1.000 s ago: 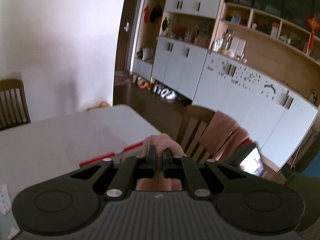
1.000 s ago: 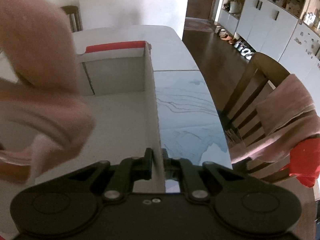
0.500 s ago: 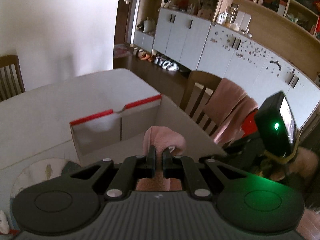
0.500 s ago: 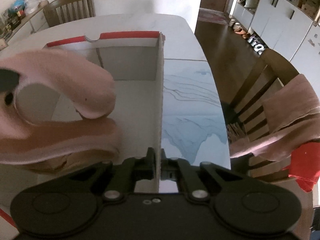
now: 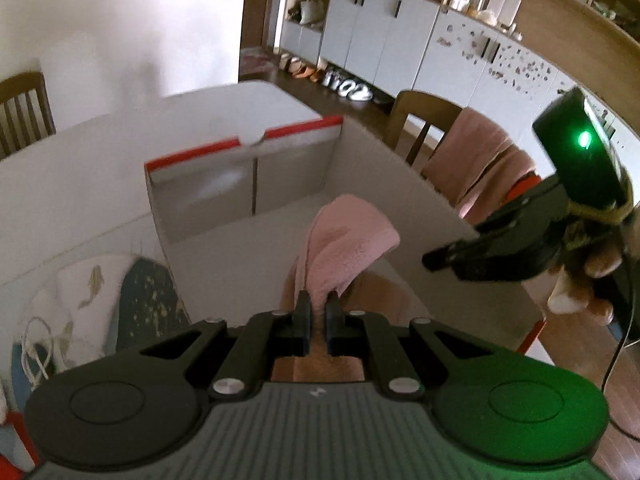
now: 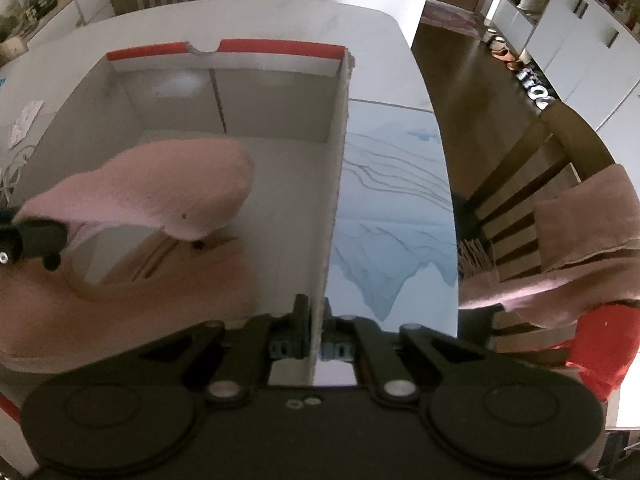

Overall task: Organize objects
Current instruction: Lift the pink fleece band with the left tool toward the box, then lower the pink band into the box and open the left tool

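A: Biggest item first?
B: White table (image 6: 400, 200), marbled top. On it an open cardboard box (image 5: 380, 168), red-edged flaps, far wall w/ a notch.
A: Beyond the table?
B: Wooden chair (image 5: 420, 120) on the right, pink cloth draped over its back. White cabinets (image 5: 380, 32) far side.
A: Task item?
B: Pink towel (image 5: 344, 244), inside the box, lower end lying on the box floor, top fold arched up.
A: Left gripper (image 5: 316, 312)?
B: Jaws narrow, pinched on the towel's edge, over the box interior.
A: Right gripper (image 6: 316, 316)?
B: Clamped on the box's right wall, near end; wall runs straight between the jaws.
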`<act>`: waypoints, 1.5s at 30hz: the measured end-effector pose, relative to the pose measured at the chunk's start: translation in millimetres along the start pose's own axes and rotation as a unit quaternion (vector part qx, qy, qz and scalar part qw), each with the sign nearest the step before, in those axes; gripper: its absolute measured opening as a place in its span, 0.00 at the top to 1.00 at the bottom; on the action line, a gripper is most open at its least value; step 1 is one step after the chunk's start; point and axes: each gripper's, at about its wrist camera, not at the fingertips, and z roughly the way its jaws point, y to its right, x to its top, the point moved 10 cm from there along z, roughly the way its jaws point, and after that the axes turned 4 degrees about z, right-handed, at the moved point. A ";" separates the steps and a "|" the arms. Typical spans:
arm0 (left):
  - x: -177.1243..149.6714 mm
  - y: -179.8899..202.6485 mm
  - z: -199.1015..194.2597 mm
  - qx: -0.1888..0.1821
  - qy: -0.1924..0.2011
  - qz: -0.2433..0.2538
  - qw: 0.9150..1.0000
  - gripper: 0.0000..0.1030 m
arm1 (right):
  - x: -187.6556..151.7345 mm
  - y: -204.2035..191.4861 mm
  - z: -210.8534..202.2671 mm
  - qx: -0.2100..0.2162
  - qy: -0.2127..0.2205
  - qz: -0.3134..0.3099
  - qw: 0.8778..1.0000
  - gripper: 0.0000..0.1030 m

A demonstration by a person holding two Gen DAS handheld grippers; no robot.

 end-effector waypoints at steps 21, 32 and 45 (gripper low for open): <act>-17.6 13.1 -17.8 -0.026 0.028 -0.006 0.999 0.24 | 0.6 -0.7 -0.1 -0.011 0.002 -0.024 1.000 0.96; -26.5 1.0 -58.6 -0.043 0.058 -0.035 0.997 0.24 | 1.2 -3.4 2.3 -0.013 0.000 -0.052 0.999 0.94; -66.3 -51.1 -129.6 -0.024 0.076 -0.047 0.996 0.24 | -0.5 -11.2 6.7 -0.011 0.000 -0.148 0.989 0.92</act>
